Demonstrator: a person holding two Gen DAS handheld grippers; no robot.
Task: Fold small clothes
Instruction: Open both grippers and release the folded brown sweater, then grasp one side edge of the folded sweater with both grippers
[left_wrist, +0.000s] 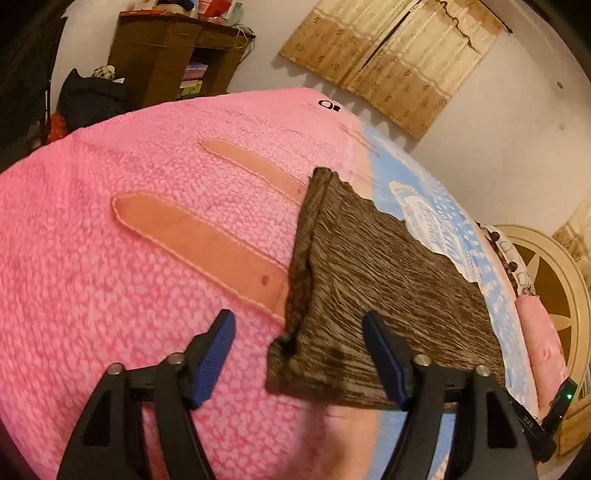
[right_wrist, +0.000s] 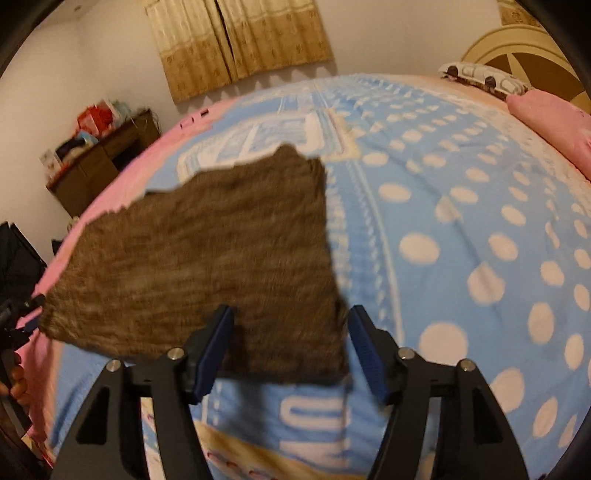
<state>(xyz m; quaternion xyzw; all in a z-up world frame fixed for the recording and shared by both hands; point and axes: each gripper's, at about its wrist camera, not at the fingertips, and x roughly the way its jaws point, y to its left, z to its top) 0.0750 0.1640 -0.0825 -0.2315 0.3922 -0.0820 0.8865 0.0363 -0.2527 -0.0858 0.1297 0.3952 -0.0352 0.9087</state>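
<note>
A brown garment (left_wrist: 369, 291), folded into a rough rectangle, lies flat on the bed where the pink blanket (left_wrist: 129, 258) meets the blue dotted one (right_wrist: 461, 229). The left gripper (left_wrist: 299, 354) is spread wide over the garment's left edge, gripping nothing. The right gripper (right_wrist: 290, 343) is likewise spread, its fingers either side of the near right corner
</note>
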